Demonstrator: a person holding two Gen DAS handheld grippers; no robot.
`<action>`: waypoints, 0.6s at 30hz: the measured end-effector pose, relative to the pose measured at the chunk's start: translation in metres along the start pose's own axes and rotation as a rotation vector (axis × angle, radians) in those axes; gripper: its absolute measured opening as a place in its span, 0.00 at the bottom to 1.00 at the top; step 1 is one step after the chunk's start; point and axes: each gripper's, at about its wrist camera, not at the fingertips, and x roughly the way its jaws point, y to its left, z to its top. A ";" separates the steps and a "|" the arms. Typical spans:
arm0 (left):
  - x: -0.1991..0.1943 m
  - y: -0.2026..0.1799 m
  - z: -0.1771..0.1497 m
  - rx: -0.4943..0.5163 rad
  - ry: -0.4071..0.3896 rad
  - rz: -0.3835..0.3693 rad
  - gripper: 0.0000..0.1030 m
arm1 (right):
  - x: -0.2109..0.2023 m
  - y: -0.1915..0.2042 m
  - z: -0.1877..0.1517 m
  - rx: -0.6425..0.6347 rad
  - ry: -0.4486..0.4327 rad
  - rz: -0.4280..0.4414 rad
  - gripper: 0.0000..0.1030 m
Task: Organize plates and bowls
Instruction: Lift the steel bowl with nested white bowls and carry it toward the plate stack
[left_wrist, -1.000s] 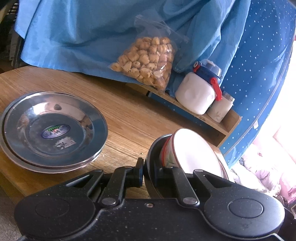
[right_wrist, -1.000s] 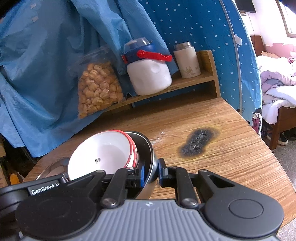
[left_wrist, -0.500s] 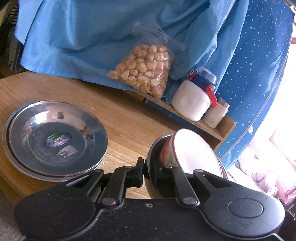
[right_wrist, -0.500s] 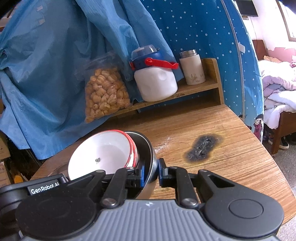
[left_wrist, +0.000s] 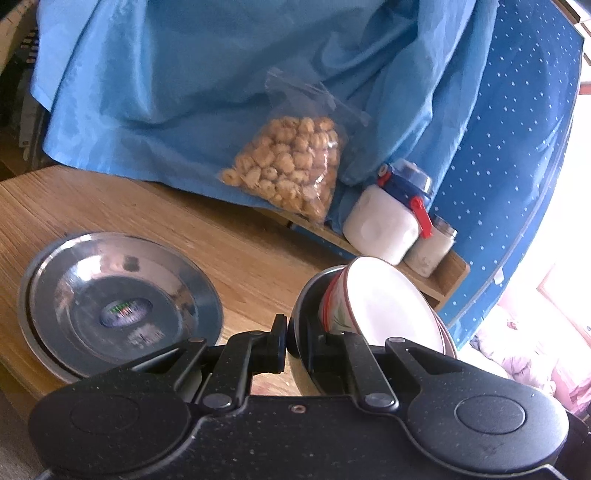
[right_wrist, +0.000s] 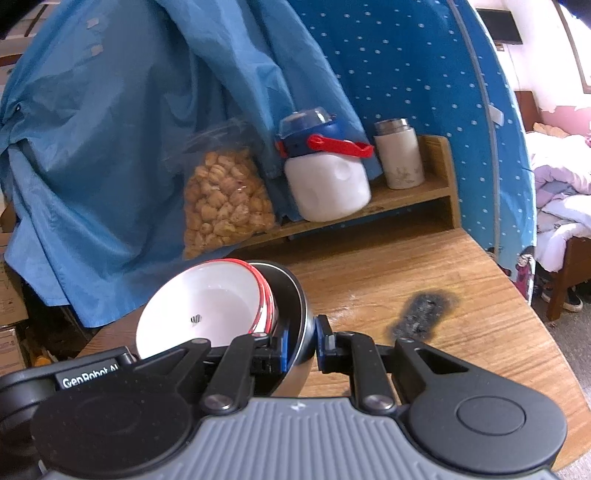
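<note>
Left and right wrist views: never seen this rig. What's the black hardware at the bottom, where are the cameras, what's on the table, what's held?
There is no robot arm. A person holds a two-finger gripper in each hand, and a fisheye camera on each looks forward along its fingers, so the black hardware is the gripper itself.

In the left wrist view, the left gripper is clamped on the rim of a metal bowl. In the right wrist view, the right gripper clamps the same bowl's opposite rim. A white bowl with a red rim sits tilted inside it.

On the wooden table lie stacked steel plates and a burn mark. A low shelf carries a snack bag, a white jug and a flask.
</note>
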 end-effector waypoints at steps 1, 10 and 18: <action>-0.001 0.002 0.002 0.002 -0.007 0.007 0.08 | 0.002 0.002 0.001 0.001 -0.001 0.009 0.17; -0.011 0.025 0.020 -0.023 -0.044 0.078 0.08 | 0.023 0.028 0.005 -0.024 0.023 0.089 0.17; -0.017 0.054 0.034 -0.062 -0.070 0.161 0.08 | 0.051 0.060 0.001 -0.070 0.065 0.166 0.17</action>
